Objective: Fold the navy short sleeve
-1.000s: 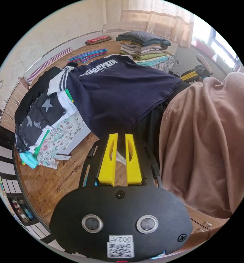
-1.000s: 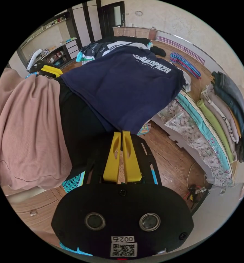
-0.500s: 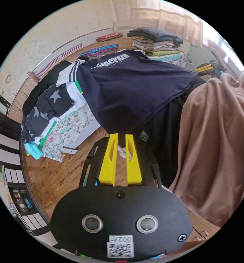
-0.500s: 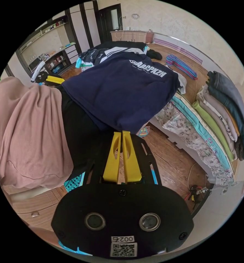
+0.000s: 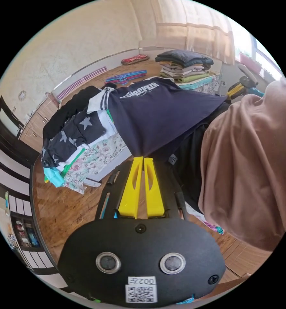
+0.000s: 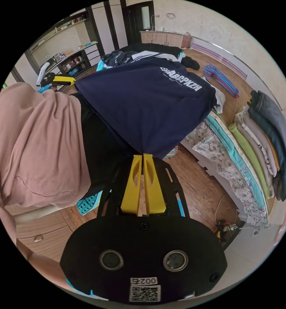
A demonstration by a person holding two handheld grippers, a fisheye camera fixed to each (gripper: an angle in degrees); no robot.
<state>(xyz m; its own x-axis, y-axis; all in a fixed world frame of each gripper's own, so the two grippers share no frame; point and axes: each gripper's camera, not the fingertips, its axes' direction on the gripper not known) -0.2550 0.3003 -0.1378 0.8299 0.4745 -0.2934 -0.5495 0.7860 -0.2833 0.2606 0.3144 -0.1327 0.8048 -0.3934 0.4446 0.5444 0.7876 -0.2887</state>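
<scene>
Navy short sleeve stretched taut over the bed, its far end hidden among heaped clothes; left gripper and right gripper each clamped on a near corner, tips buried in cloth

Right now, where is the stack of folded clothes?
In the right gripper view the stack of folded clothes lies at the right edge, on the table beside the coloured hangers. In the left gripper view it is at the top, behind the navy shirt.
</scene>
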